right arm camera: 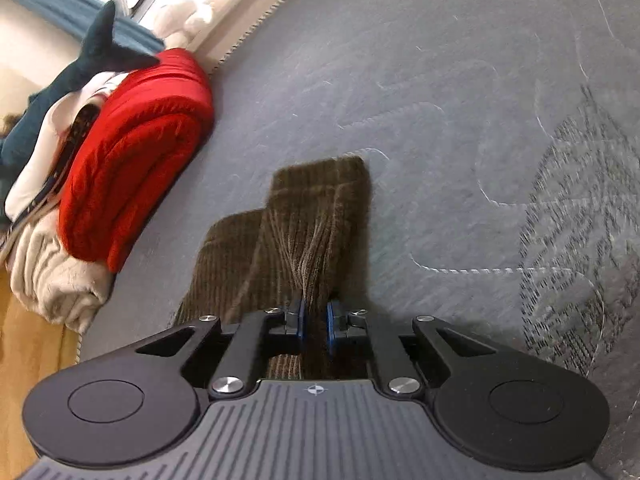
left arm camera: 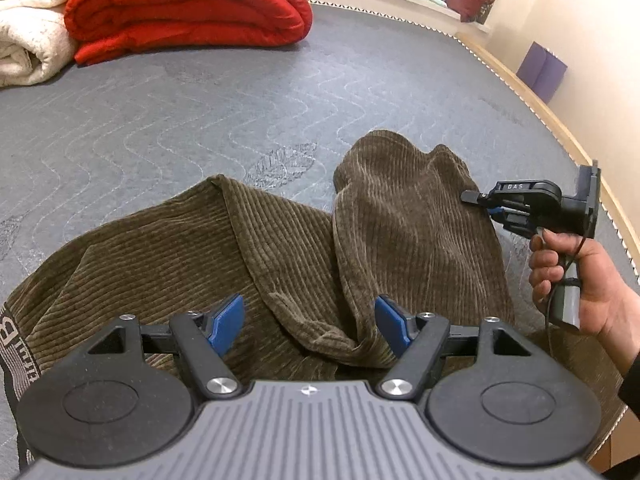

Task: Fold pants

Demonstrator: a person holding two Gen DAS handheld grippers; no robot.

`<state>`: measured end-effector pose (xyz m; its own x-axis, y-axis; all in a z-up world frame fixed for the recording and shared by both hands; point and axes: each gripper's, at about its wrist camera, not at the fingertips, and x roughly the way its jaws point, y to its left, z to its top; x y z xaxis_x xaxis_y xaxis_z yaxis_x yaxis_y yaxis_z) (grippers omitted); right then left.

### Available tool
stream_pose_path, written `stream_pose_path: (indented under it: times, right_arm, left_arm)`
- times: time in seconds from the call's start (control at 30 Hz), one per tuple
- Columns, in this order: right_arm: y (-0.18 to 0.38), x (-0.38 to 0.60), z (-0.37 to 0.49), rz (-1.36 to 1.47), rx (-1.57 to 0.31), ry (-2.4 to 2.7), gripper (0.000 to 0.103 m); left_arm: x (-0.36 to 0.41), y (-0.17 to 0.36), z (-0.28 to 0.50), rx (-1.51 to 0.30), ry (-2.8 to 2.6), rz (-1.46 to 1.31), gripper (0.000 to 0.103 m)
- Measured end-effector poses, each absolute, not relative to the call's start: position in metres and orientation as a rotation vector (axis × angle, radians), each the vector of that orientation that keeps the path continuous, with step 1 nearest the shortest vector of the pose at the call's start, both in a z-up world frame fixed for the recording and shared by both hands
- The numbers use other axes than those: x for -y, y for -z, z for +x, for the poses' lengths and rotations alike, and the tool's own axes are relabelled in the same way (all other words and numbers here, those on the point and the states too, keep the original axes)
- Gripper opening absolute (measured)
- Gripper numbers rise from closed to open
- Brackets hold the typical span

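So far, little is folded: the pants (left arm camera: pixel 280 248) are spread rumpled on the mattress (left arm camera: pixel 200 120), legs apart. The right gripper (right arm camera: pixel 316 322) is pinched on a leg's cloth; the left gripper (left arm camera: pixel 310 326) is held wide, empty, above the crotch.

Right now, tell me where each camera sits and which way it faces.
Left wrist: on the left gripper, angled down over brown corduroy pants on the grey mattress; its open fingers, the right gripper and the hand holding it show.
Right wrist: on the right gripper, angled down along one pant leg; fingers pinching the fabric.
Shared: pants, mattress, red quilt, cream blanket.
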<state>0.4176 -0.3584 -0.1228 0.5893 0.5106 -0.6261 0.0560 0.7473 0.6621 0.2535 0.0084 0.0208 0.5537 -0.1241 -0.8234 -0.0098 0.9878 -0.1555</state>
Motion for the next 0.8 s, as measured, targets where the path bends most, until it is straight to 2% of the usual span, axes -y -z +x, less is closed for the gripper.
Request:
stream_pose_path:
  times: [0.13, 0.27, 0.37, 0.43, 0.5, 0.63, 0.7, 0.8]
  right_arm:
    - [0.085, 0.349, 0.412, 0.627, -0.835, -0.352, 0.008]
    - [0.026, 0.368, 0.396, 0.703, -0.615, -0.372, 0.007]
    - [-0.004, 0.417, 0.368, 0.81, -0.363, -0.155, 0.007]
    - [0.0, 0.451, 0.349, 0.848, -0.297, 0.104, 0.007]
    - [0.023, 0.479, 0.338, 0.846, -0.365, 0.327, 0.008]
    - [0.091, 0.513, 0.337, 0.919, -0.653, 0.424, 0.012]
    - [0.105, 0.52, 0.336, 0.927, -0.69, 0.406, 0.012]
    - [0.107, 0.529, 0.336, 0.94, -0.682, 0.377, 0.02]
  left_arm:
    - [-0.008, -0.025, 0.254, -0.971, 0.08, -0.138, 0.077]
    - [-0.018, -0.029, 0.253, -0.952, 0.055, -0.12, 0.077]
    - [-0.027, -0.029, 0.254, -0.957, 0.05, -0.154, 0.077]
    - [-0.026, -0.026, 0.255, -0.96, 0.062, -0.151, 0.077]
    - [-0.019, -0.018, 0.256, -0.968, 0.085, -0.118, 0.077]
    - [-0.001, 0.003, 0.263, -0.991, 0.153, -0.047, 0.076]
    - [0.006, 0.014, 0.265, -1.004, 0.189, -0.033, 0.076]
    - [0.015, 0.027, 0.266, -1.009, 0.232, -0.017, 0.076]
